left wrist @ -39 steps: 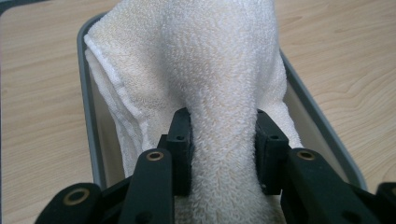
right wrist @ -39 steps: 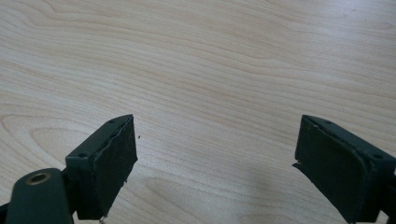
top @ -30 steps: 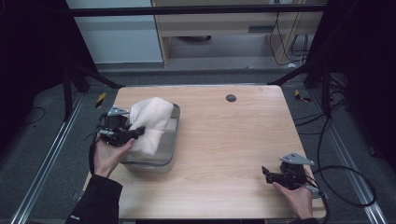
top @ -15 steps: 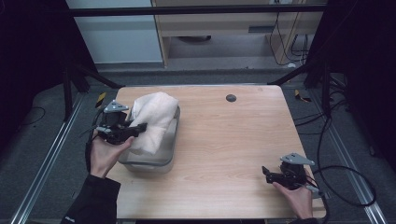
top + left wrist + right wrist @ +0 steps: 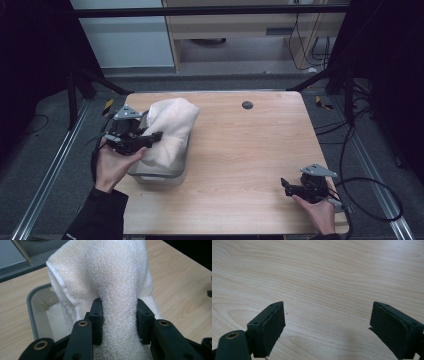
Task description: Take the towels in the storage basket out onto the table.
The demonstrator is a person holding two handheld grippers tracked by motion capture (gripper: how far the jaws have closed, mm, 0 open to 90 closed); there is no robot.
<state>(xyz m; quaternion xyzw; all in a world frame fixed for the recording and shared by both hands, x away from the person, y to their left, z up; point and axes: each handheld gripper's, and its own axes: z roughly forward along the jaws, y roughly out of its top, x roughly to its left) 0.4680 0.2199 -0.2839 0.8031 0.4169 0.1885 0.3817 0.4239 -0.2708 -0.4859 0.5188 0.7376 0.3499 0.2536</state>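
Left: left tool (image 5: 119,317) clamping cream terry towel (image 5: 169,131) above grey plastic tub (image 5: 159,176); right tool (image 5: 327,327) open over light wooden table (image 5: 250,150)

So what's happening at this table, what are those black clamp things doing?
A person holds a clamp tool in each hand. The left gripper pinches a bunched white towel that sits partly in a grey bin on the wooden table. The right gripper rests open over bare wood near the table's front right, holding nothing.

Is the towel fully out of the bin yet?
No. The towel, pinched by the left gripper, still drapes over the bin.
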